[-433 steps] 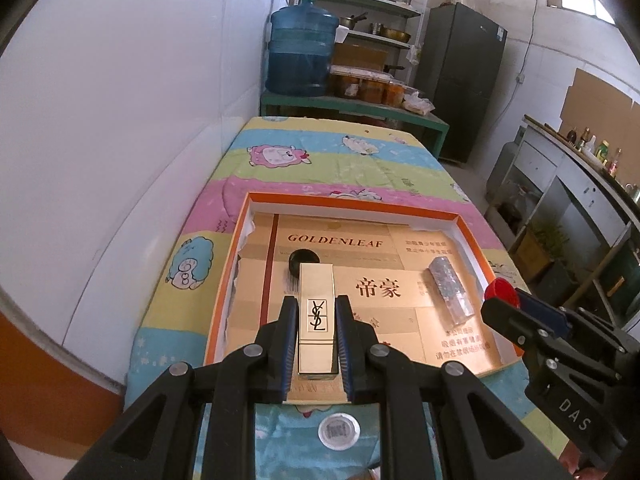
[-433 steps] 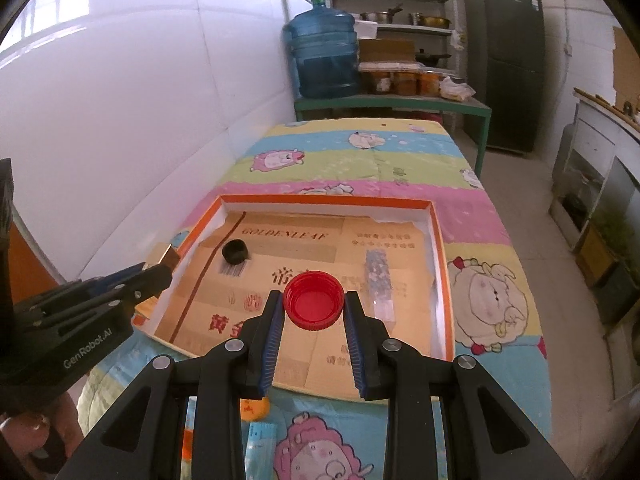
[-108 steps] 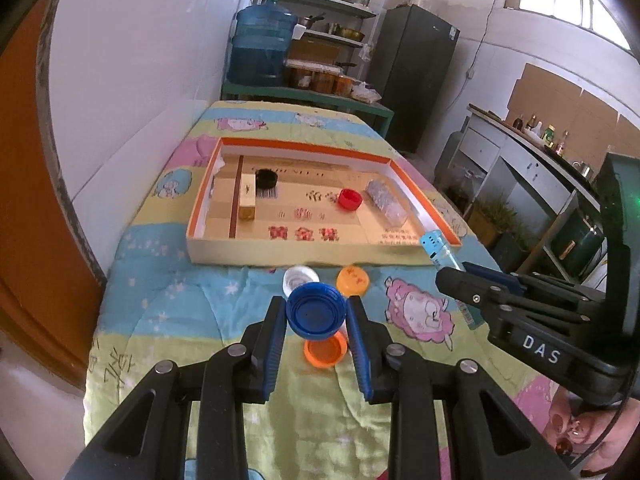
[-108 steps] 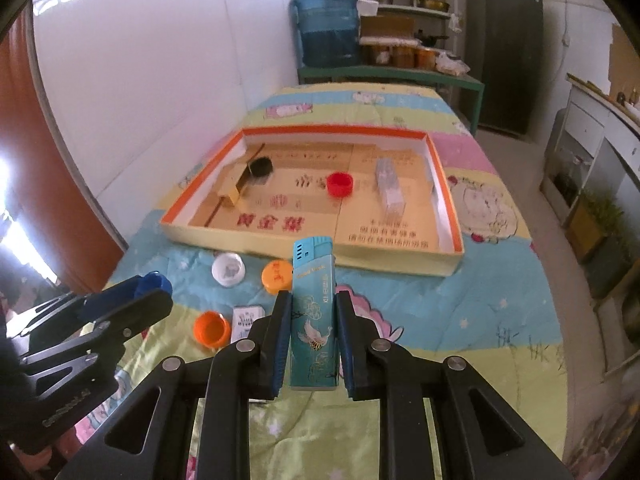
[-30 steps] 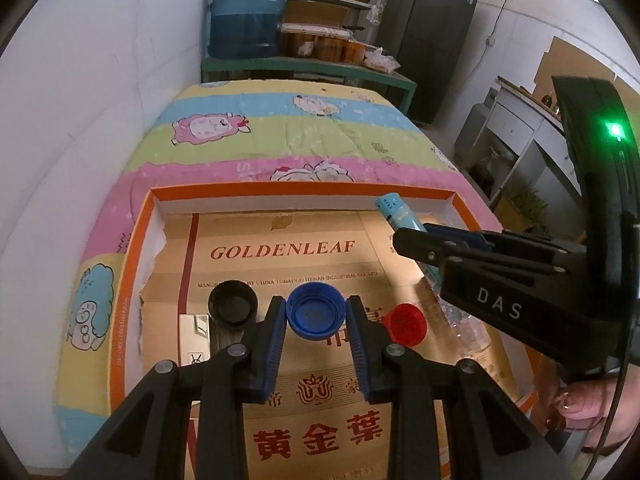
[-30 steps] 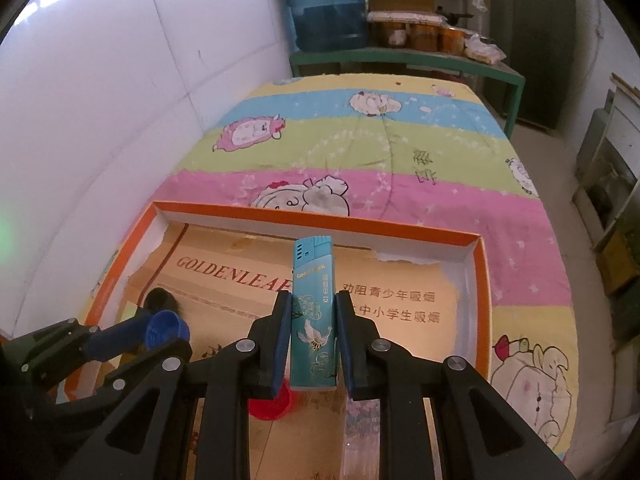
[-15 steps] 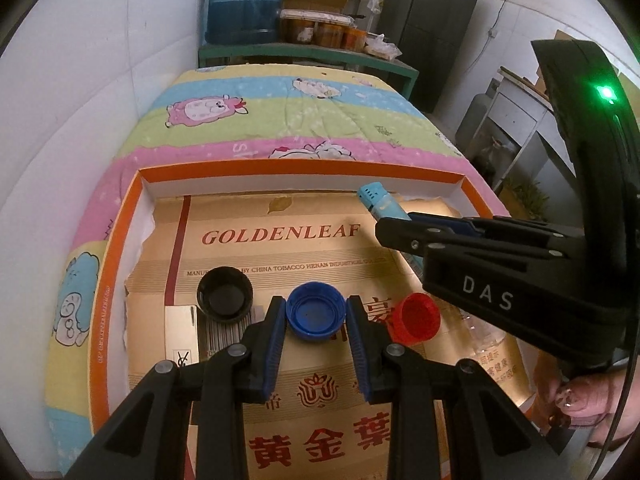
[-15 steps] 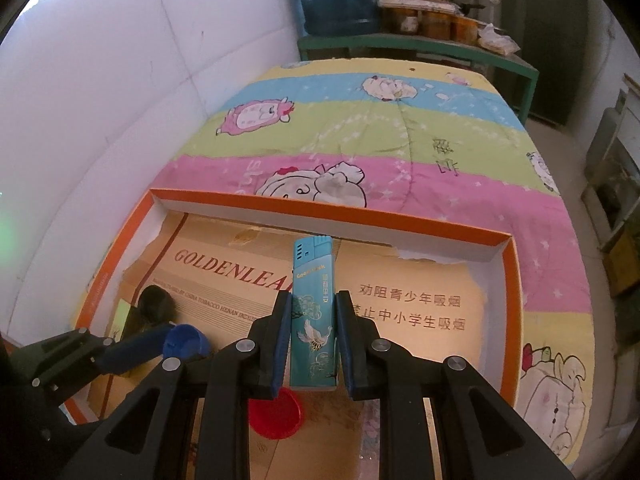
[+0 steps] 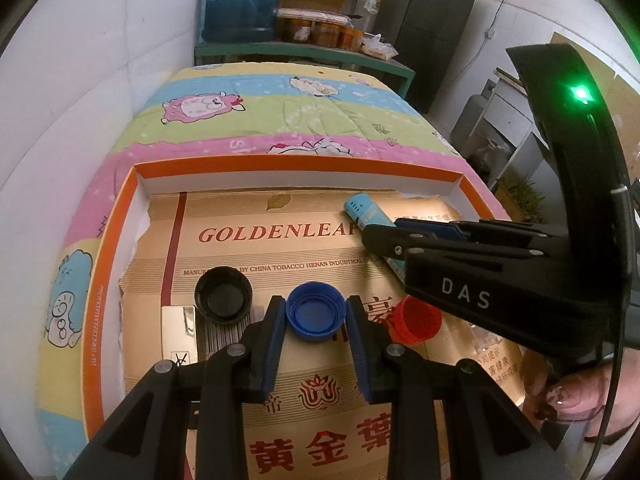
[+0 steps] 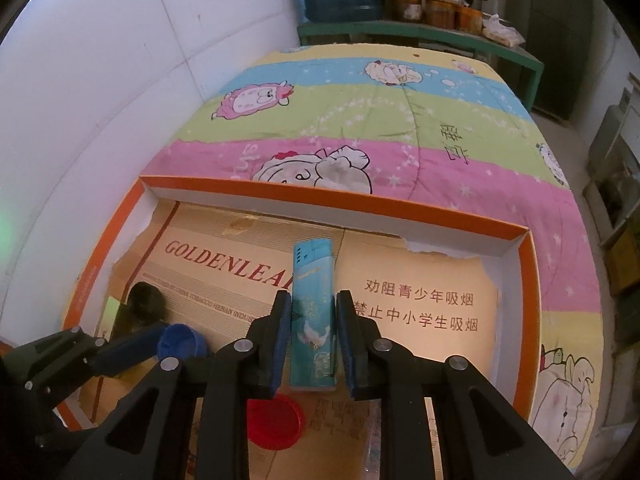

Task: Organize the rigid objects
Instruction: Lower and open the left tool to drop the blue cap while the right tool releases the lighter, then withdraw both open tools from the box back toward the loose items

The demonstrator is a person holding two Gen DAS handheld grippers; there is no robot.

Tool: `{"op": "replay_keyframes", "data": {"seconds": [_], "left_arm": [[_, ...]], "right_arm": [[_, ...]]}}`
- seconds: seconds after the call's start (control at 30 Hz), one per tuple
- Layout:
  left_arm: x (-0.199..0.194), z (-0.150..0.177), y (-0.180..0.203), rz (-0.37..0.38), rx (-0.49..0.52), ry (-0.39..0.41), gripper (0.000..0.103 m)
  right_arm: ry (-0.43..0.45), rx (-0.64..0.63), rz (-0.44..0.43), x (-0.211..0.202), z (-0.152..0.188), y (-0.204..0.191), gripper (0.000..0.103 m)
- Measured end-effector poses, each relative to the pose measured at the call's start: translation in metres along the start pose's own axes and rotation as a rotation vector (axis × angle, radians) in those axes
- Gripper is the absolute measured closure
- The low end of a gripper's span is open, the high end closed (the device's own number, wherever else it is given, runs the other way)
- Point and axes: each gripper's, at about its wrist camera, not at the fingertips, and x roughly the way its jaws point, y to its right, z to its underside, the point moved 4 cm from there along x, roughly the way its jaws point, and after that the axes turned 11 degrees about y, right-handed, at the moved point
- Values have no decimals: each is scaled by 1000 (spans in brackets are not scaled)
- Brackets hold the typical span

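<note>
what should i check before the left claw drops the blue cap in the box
1. Blue cap gripped by left claw: ok, both pads press its sides.
2. Cap is over the orange-rimmed box, inside the walls: ok.
3. Landing spot free: ok, bare cardboard lies under the cap, between the black cap and red cap.
4. Cap low enough to release: cannot tell, its height over the liner is not readable.
5. Right claw clear of the drop spot: ok, it works off to the side; its jaws are opening around the teal lighter.
6. Lighter settled: cannot tell.
</note>
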Motion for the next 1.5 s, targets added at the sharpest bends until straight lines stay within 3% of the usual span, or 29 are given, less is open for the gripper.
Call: {"op": "replay_keyframes", "data": {"seconds": [0.1, 0.53, 0.7, 1.03, 1.3, 1.5], "left_arm": [[-2, 0, 1, 1, 8, 7, 72], [-15, -2, 6, 7, 18, 40, 72], [-24, -3, 5, 8, 14, 58, 71], [-47, -4, 8, 13, 8, 100, 52], [-70, -4, 7, 2, 6, 127, 51], [-89, -1, 8, -7, 5, 148, 51]], "right_arm": [[10, -2, 3, -2, 1, -1, 69], [53, 7, 18, -20, -1, -1, 68], [67, 20, 18, -30, 0, 0, 61], [93, 18, 34, -58, 5, -5, 59], [113, 29, 49, -87, 14, -8, 47], [137, 41, 60, -114, 21, -9, 45]]}}
